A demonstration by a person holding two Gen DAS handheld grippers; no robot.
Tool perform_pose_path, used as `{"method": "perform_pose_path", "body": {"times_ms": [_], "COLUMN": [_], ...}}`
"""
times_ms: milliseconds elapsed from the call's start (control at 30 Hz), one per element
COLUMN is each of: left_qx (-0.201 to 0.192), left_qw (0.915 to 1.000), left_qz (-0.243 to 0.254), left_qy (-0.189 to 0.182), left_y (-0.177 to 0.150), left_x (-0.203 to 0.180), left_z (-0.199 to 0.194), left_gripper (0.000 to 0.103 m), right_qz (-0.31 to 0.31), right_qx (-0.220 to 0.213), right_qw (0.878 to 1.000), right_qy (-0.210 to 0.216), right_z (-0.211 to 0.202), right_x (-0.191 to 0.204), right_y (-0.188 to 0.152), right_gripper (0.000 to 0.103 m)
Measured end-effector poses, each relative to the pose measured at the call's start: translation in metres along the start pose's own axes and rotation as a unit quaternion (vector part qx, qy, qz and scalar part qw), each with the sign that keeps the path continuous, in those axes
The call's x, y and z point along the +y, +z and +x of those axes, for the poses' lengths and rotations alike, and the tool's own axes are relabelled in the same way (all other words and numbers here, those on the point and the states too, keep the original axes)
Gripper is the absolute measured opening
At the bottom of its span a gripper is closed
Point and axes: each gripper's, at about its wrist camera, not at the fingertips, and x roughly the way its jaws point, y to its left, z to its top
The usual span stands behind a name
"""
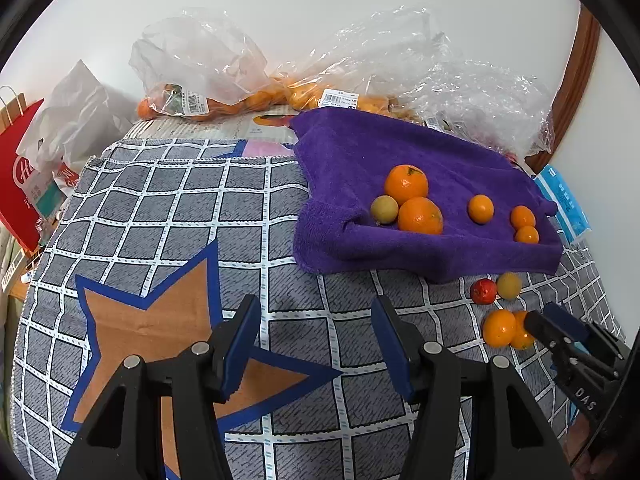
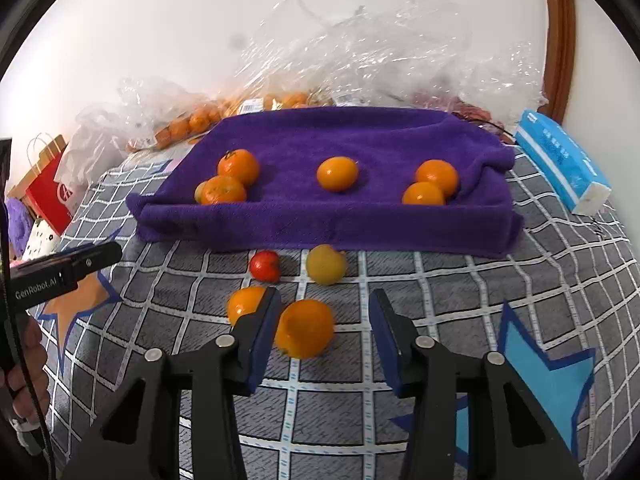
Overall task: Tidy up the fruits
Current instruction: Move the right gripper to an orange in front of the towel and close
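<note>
A purple towel [image 2: 320, 224] lies folded over a low tray on the checked cloth. It carries two tangerines [image 2: 238, 166] with a yellow-green fruit at its left, one small orange [image 2: 337, 173] in the middle and two more [image 2: 437, 176] at the right. In front of it lie a red fruit [image 2: 265, 266], a yellow-green fruit [image 2: 326, 265] and two oranges. My right gripper [image 2: 325, 294] is open around one orange [image 2: 306, 328]: the left finger is close to it and the right finger stands apart. The other orange [image 2: 244, 304] sits just outside the left finger. My left gripper [image 1: 315, 304] hangs open over bare cloth.
Clear plastic bags [image 1: 208, 80] holding oranges line the wall behind the towel. A blue tissue pack [image 2: 560, 164] lies at the right. A red paper bag [image 1: 20, 184] stands at the left edge. A hand [image 2: 24, 364] holds the left gripper's handle.
</note>
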Motion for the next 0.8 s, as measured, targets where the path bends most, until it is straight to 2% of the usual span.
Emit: {"method": "perform_pose_path", "body": {"times_ms": [333,467,500,567,633,800], "left_qx": [0.024,0.032,0.025,0.012,0.0,0.002], "left_qw": [0.9997,0.9993,0.9995,0.9996,0.9995,0.998], "left_qz": [-0.001,-0.006,-0.006,-0.009,-0.007,0.018], "left_qy": [0.003,0.016,0.018,0.024,0.03,0.061], "left_y": [-0.013,-0.023,-0.026,-0.029,-0.034,-0.039], "left_x": [-0.005,-0.002,-0.002,-0.001,-0.003,-0.014], "left_z": [0.013,0.021,0.02,0.019,0.018,0.019], "left_gripper": [0.056,0.056,0.057,0.066,0.068,0.076], "right_qz": [-0.008,0.001,0.002,-0.001,-0.004,-0.007], "right_qx": [0.002,0.0,-0.002,-0.005,-0.008,-0.024], "right_qw": [1.0,1.0,1.0,1.0,1.0,1.0], "right_qy": [0.0,0.009,0.009,0.005,0.001,-0.006], "right_z": [0.006,0.009,0.009,0.01,0.011,0.012], "right_x": [0.006,0.002,0.002,0.003,0.004,0.005], "right_y": [-0.002,-0.001,-0.001,0.0,0.0,-0.001], "right_gripper": [0.038,0.038,0.038,0.038,0.038,0.042]}}
